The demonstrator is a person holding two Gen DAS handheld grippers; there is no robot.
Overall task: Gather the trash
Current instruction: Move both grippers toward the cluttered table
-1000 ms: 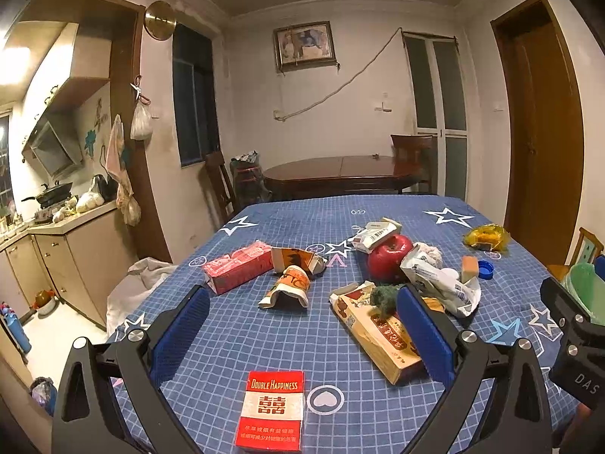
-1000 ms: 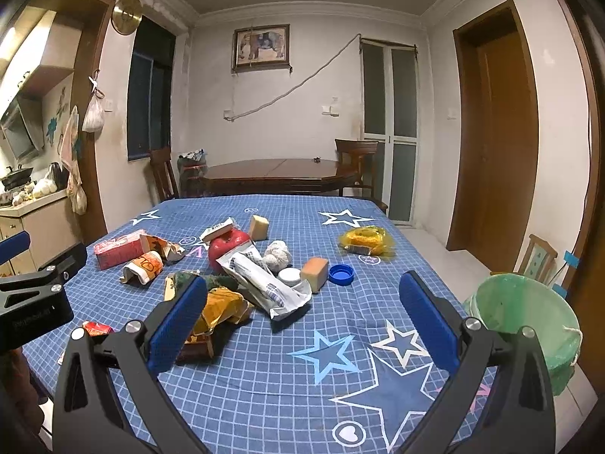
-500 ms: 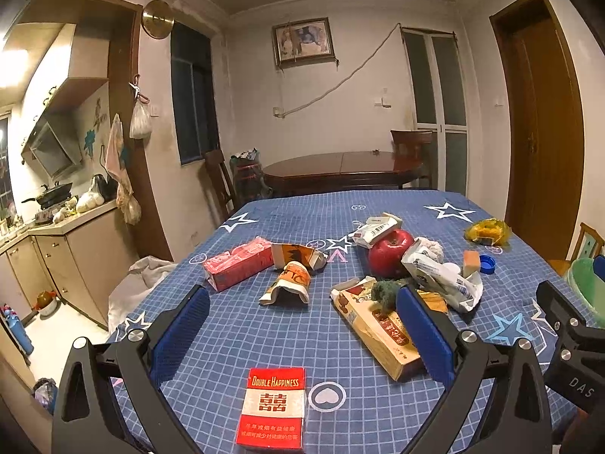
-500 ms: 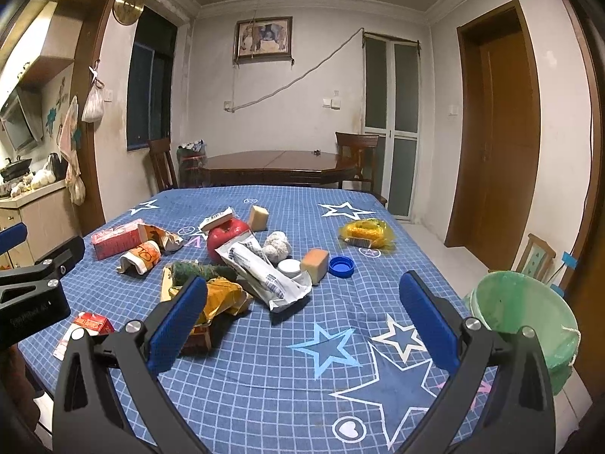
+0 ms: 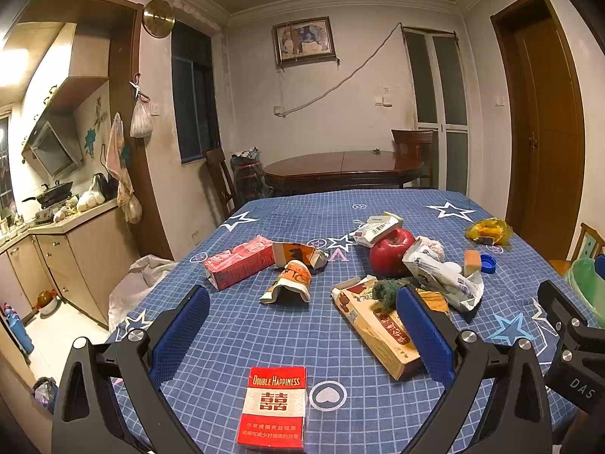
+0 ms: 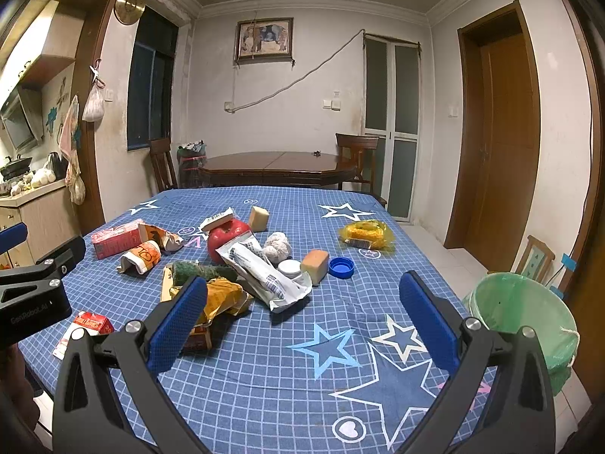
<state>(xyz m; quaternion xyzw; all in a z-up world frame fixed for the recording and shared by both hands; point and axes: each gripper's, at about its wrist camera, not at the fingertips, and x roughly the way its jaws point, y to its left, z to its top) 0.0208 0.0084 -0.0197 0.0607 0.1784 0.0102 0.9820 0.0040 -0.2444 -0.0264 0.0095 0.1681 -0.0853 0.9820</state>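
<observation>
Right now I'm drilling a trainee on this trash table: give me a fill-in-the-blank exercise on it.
1. The cigarette pack lies nearest the ____ tool.
2. The bottle cap is coloured ____.
3. The bin has a ____ liner.
4. Both tools, the right tool included, are ____.

Missing: left; blue; green; open
</observation>
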